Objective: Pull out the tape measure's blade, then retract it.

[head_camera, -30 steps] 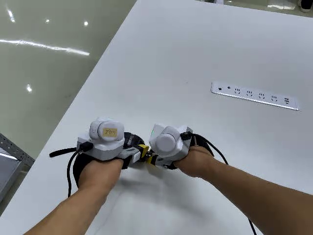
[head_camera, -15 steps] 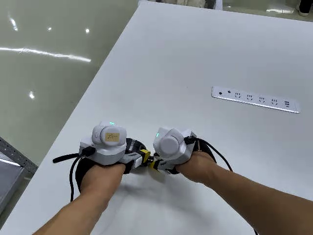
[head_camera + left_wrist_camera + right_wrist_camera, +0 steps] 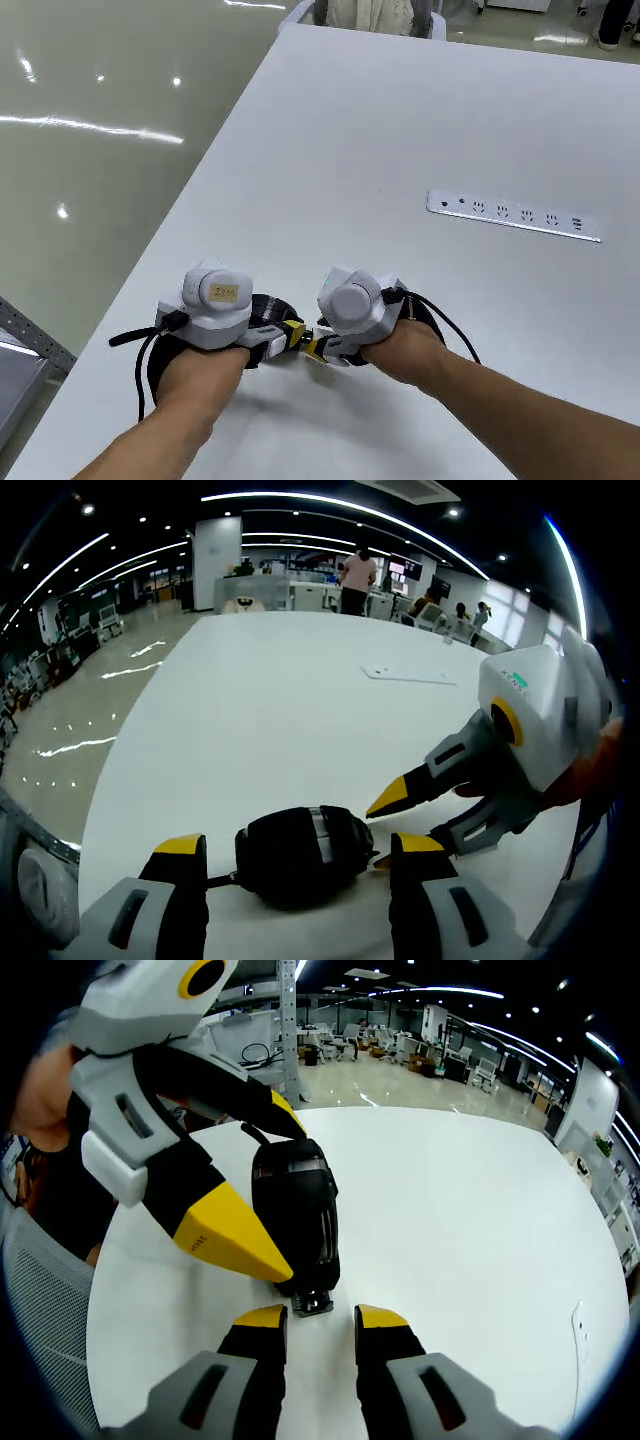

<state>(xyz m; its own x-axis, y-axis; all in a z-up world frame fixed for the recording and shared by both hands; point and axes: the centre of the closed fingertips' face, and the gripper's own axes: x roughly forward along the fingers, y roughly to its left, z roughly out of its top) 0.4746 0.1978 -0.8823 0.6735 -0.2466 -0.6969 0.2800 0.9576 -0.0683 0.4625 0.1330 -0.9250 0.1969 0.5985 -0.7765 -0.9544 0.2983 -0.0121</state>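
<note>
The black tape measure sits low over the white table, on its near left part. My left gripper is shut on its body, one yellow-tipped jaw on each side. In the right gripper view the case stands on edge between those jaws, with the blade's metal hook poking out at its lower end. My right gripper is open, and its two tips stand just short of the hook, one on each side. From the head view both grippers meet tip to tip.
A white power strip lies flat on the table, farther out to the right. The table's left edge runs close beside my left hand, with shiny floor beyond it. A black cable trails off the left gripper.
The head camera has tilted a little, so the picture has shifted. The two grippers and the tape measure keep the same stance to each other.
</note>
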